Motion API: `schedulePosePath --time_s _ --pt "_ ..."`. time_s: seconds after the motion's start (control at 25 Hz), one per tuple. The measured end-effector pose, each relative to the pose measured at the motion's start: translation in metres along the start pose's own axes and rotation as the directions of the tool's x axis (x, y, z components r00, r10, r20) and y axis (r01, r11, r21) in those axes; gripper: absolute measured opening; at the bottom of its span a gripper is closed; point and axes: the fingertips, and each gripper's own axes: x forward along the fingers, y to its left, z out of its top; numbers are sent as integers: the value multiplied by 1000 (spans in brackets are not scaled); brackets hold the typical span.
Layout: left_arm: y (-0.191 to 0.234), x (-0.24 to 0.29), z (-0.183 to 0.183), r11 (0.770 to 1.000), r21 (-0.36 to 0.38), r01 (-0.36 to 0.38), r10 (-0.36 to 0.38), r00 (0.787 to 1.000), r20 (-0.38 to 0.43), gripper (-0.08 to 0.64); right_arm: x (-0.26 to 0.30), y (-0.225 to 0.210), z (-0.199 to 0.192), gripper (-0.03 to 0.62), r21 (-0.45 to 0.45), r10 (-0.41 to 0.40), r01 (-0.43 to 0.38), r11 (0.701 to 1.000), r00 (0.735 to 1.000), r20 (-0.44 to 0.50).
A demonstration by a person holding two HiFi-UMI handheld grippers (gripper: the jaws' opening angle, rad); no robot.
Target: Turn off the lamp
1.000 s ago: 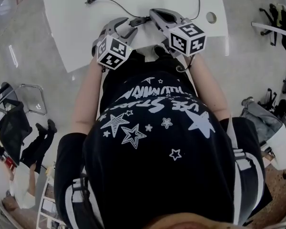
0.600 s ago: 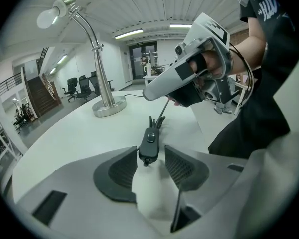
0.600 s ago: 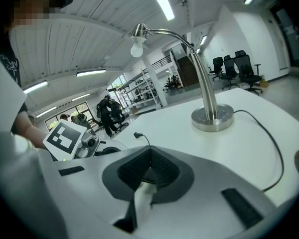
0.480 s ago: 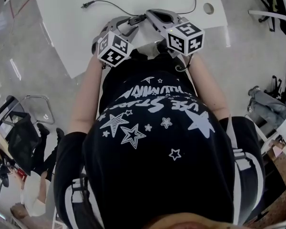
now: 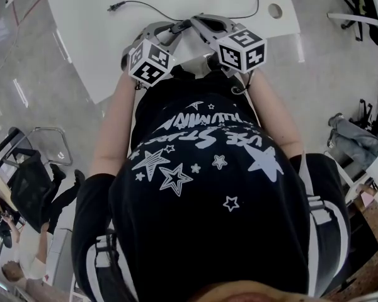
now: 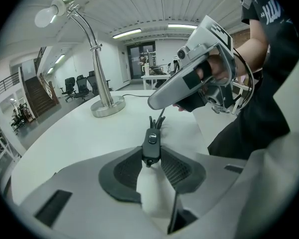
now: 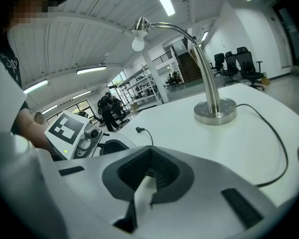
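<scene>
**Left gripper clamps the lamp's cord switch**

On the white counter (image 6: pixel 65 133), the silver gooseneck lamp (image 6: pixel 108 106) stands well beyond the grippers. The left gripper (image 6: pixel 150 158) has its fingers, which have just been closing, clamped on the sides of the black inline switch (image 6: pixel 151 142), with the cord (image 6: pixel 160 119) leading away. Just right of it, the right gripper (image 7: pixel 148 156) holds its fingers together with nothing between them.
</scene>
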Motion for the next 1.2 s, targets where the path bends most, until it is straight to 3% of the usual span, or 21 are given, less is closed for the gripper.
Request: schedulePosePath --time_s 0.4,0.6,0.92,1.2 --pt "3 -5 0 1000 -24 17 -17 1000 -1 130 22 14 -15 6 -69 49 -59 996 990 -134" --pt "2 -4 1 999 -24 24 -24 1000 -2 130 30 14 -25 6 -106 34 -57 993 979 -203" --pt "2 -4 -2 999 -26 31 -31 999 -9 130 33 13 -30 6 14 55 -53 999 958 -282" --pt "1 -4 -3 999 -28 34 -35 999 -18 130 34 9 -34 6 17 34 -30 999 943 -332"
